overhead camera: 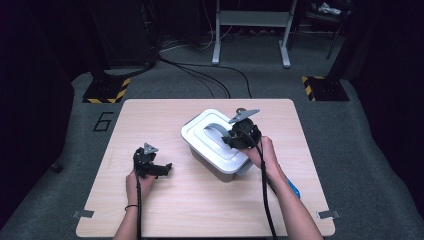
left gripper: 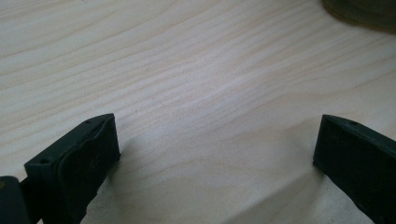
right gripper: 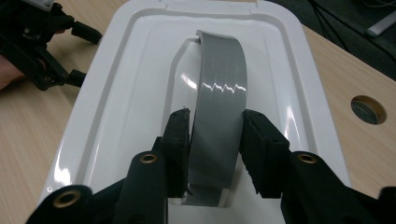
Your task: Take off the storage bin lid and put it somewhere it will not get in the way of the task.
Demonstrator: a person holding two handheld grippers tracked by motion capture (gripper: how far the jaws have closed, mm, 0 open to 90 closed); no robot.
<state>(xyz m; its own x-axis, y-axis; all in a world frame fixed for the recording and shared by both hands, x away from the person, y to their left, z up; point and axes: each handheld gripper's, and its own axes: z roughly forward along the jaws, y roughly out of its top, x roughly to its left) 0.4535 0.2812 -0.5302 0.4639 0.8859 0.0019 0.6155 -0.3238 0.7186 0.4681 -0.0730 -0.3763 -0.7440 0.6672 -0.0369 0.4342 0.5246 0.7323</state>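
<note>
Progress check, going by how things sit: the grab on the handle looks done, the lifting or carrying part hasn't visibly started; the white-lidded bin (overhead camera: 216, 142) sits flat on the desk (overhead camera: 165, 210), a bit right of centre, lid on and seated all round as far as I can see; no sign it's off the surface yet, though the high view is too small to be sure.

Right gripper (right gripper: 215, 140) has its fingers (right gripper: 177, 140) closed in on the grey handle (right gripper: 219, 93), one pad either side of the strap near its lower end; both look like they're touching it, so I'd call that a real pinch rather than just straddling it; the handle arches up off the lid's recess.

Left gripper (overhead camera: 150, 165) is parked well to the left of the bin, low over bare wood; its fingers (left gripper: 84, 158) stand wide apart with nothing between them.
</note>
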